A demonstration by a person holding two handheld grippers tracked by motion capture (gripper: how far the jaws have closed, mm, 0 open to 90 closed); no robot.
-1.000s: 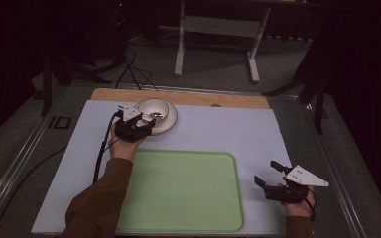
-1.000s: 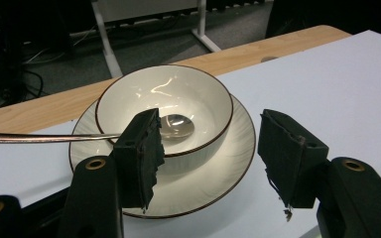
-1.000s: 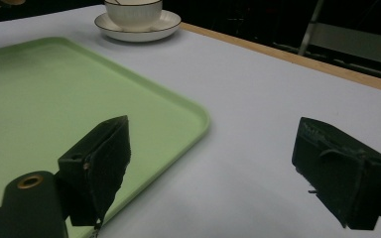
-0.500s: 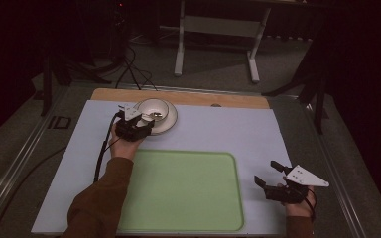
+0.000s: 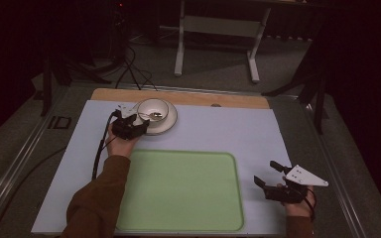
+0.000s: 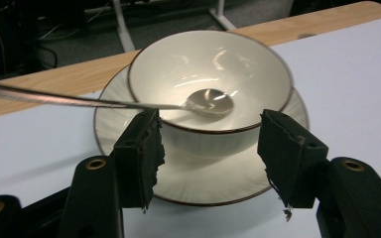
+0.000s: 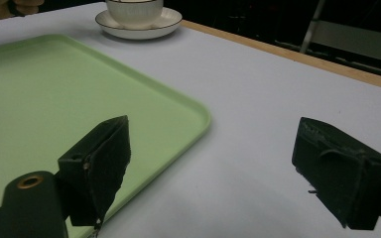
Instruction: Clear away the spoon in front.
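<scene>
A cream bowl (image 5: 153, 110) (image 6: 209, 74) stands on a matching saucer (image 5: 166, 124) (image 6: 203, 178) at the table's far left. A metal spoon (image 6: 129, 103) lies in the bowl, its handle sticking out over the rim to the left in the left gripper view. My left gripper (image 5: 138, 124) (image 6: 208, 158) is open just before the saucer, its jaws on either side of the bowl's near wall, not touching. My right gripper (image 5: 268, 174) (image 7: 213, 168) is open and empty over the white table near the front right, beside the green tray (image 5: 178, 191) (image 7: 39, 99).
A wooden strip (image 5: 228, 101) edges the far side of the white tabletop (image 5: 238, 134). Beyond it stand a metal frame's legs (image 5: 181, 44) on grey floor. A cable (image 5: 99, 153) trails from the left gripper along the sleeve.
</scene>
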